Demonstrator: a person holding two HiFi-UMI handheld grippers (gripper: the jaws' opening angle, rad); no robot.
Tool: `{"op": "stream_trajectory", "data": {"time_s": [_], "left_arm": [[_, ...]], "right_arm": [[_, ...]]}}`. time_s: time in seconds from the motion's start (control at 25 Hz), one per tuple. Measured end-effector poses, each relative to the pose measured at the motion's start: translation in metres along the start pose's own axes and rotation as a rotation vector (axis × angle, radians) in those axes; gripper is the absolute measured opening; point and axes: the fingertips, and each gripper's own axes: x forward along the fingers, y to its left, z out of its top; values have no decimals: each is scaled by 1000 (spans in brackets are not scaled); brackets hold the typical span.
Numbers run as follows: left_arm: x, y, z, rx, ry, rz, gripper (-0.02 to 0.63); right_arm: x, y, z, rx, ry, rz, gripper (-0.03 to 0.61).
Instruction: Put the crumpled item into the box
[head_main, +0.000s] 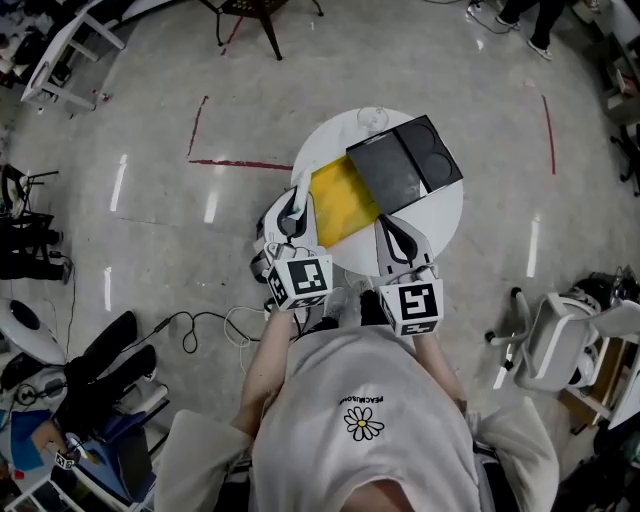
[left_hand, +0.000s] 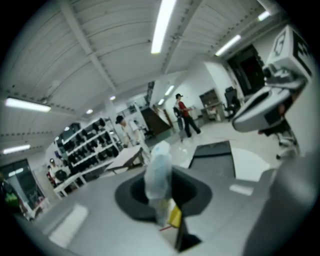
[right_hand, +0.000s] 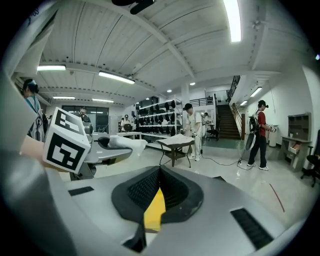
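A crumpled clear plastic item (left_hand: 158, 167) sticks up between the jaws of my left gripper (left_hand: 161, 189), which is shut on it. In the head view my left gripper (head_main: 292, 208) sits at the left edge of the round white table (head_main: 445, 215), beside the open yellow box (head_main: 340, 200). A black lid (head_main: 405, 165) lies against the box's far right side. My right gripper (head_main: 392, 232) hovers at the box's near right corner. In the right gripper view its jaws (right_hand: 160, 172) meet at the tips, with yellow (right_hand: 154, 210) showing through the gap below.
A clear round object (head_main: 372, 118) rests at the table's far edge. Red tape lines (head_main: 225, 162) mark the floor to the left. Cables (head_main: 200, 325) trail on the floor by the person's feet. A white chair (head_main: 565, 340) stands at the right.
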Motion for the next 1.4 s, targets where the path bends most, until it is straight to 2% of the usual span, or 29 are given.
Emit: {"op": "stream_trajectory", "data": {"time_s": [0.24,0.48,0.6,0.72,1.0,1.12,1.28,1.4], "left_arm": [[43,-40,-23,199,116,-94,43],[85,-75,-63,436,243,-186,43],[92,-101,-75,502,274,-228,44],[106,-116,-93,560,304,-284,44],[123,-134,-148,722,391,-411,44],[125,-144,-166,738,438,-453,46],[126,-154,-169,626,462,-507,55],[125,-160,-170,578,476,-554,72]], "right_arm": [[-10,-24,-30,65,60,-55,0],[-19,-58,-63,109,108,-142,0],[-38,-78,-80,137,114,-188,0],[-40,-91,-97,217,118,-225,0],[-36,-89,-117,297,141,-294,0],[-42,-92,-123,313,145,-306,0],[-48,-97,-130,336,148,-315,0],[-50,-99,-133,368,145,-318,0]]}}
